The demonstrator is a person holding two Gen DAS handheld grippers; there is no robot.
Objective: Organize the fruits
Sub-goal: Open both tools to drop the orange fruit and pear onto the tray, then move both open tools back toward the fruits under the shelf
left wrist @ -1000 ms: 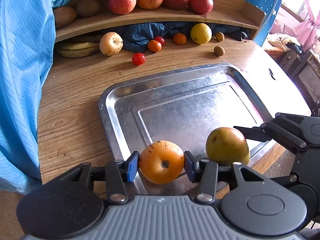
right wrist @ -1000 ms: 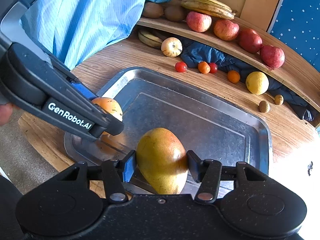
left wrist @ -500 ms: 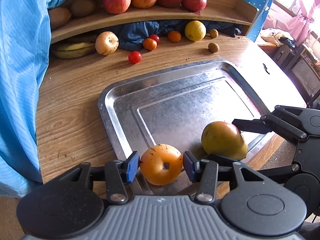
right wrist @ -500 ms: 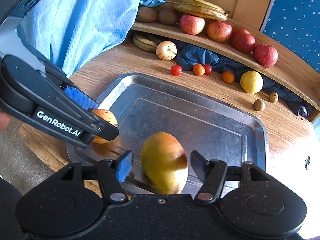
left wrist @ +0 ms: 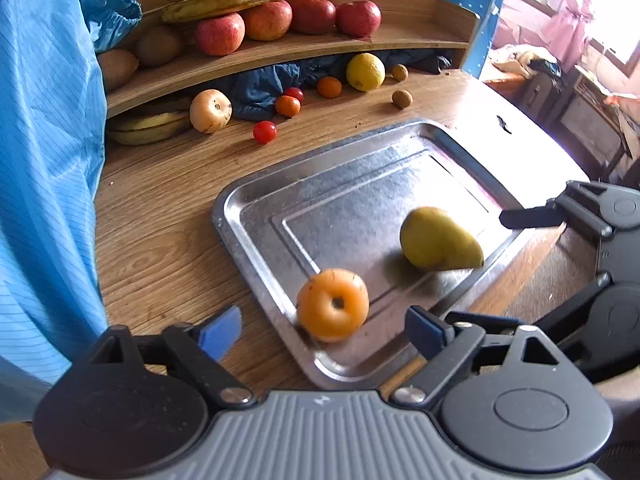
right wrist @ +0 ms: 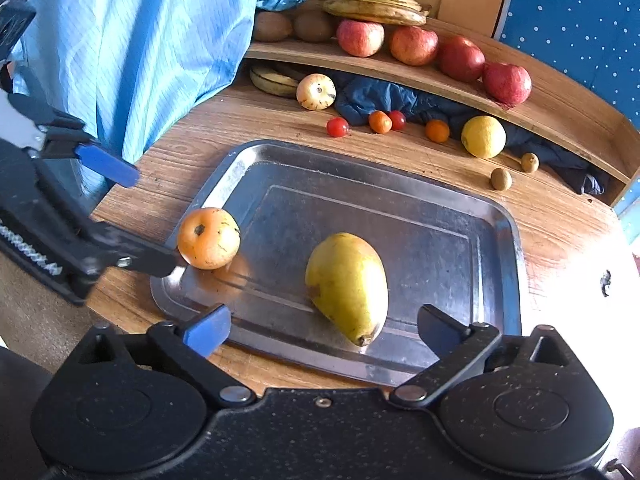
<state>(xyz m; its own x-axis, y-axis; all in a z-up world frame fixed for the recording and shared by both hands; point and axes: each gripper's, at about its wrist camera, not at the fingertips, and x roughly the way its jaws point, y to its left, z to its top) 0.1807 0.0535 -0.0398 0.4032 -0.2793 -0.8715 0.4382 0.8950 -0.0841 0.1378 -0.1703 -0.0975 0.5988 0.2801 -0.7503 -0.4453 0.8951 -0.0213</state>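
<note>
The orange fruit point(left wrist: 332, 305) sits in the near left corner of the metal tray point(left wrist: 256, 216), against its raised rim, stem pit facing up and toward the camera. The yellow-green pear point(right wrist: 347, 285) lies on its side on the tray floor just beside it, narrow end pointing toward the near edge. The 2 fruits are apart.

The left gripper point(left wrist: 322, 330) has just been opening: its 2 blue-padded fingers point(left wrist: 221, 332) now stand spread wide, 1 on either side of the orange fruit, with clear gaps, neither pad pressing on it. In the right wrist view 1 black finger tip looks to reach the fruit's side; whether it touches I cannot tell.

The right gripper point(right wrist: 324, 330) has likewise just been opening, its fingers point(right wrist: 208, 330) wide apart and clear of the pear, which lies between and slightly beyond them.

The tray rests on a wooden table point(left wrist: 160, 216).
</note>
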